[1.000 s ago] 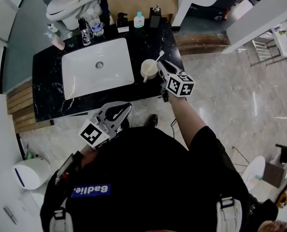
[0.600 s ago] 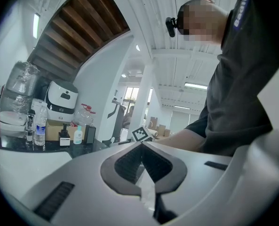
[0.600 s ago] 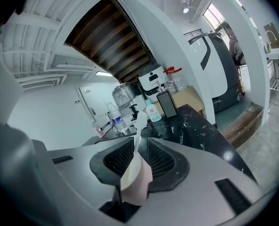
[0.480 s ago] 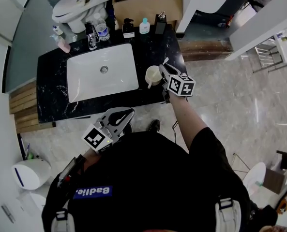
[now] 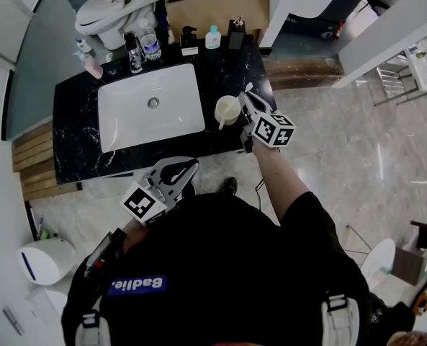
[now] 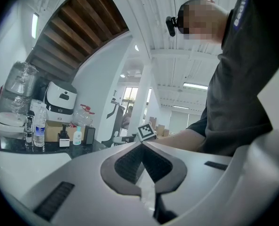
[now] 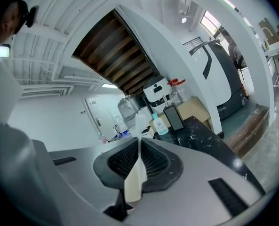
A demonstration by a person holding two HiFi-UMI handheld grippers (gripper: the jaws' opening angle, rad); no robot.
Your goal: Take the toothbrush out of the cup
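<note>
A cream cup (image 5: 227, 109) stands on the black marble counter (image 5: 76, 132), right of the sink. My right gripper (image 5: 246, 101) sits just right of the cup, shut on the toothbrush (image 5: 248, 88). In the right gripper view the toothbrush (image 7: 136, 173) runs along the shut jaws of the right gripper (image 7: 139, 142), cream handle toward the camera and white head up. Whether its lower end still reaches into the cup cannot be told. My left gripper (image 5: 186, 166) hangs low by the person's waist, in front of the counter edge. The left gripper (image 6: 141, 146) is shut on nothing.
The white sink basin (image 5: 152, 107) fills the counter's middle, with a faucet (image 5: 134, 55) behind it. Several bottles and dispensers (image 5: 212, 36) line the back edge, and a pink bottle (image 5: 93, 65) stands far left. A cardboard box (image 5: 213, 9) and a toilet (image 5: 105, 9) lie beyond.
Almost nothing: the head camera has shifted a little. The right gripper stays shut on the toothbrush beside the cup, and the left gripper stays low.
</note>
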